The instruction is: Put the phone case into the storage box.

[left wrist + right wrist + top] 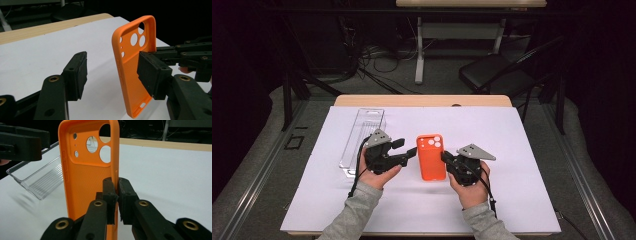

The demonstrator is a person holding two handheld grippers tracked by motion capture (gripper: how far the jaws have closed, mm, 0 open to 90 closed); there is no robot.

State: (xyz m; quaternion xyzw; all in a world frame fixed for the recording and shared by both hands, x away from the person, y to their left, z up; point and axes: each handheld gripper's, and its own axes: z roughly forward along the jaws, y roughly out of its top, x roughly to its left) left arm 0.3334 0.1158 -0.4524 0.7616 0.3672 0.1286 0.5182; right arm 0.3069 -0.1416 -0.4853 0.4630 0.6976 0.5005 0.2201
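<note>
Orange phone case — no legible writing

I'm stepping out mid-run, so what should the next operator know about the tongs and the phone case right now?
Right tongs: shut on one side wall of the orange phone case, holding it.
Left tongs: open, one pad inside the case, the other outside its near wall, no squeeze yet.
Clear plastic tray: on the white sheet, left of the case.
Done: case gripped by the right.
Left: probably a second grip.
</note>
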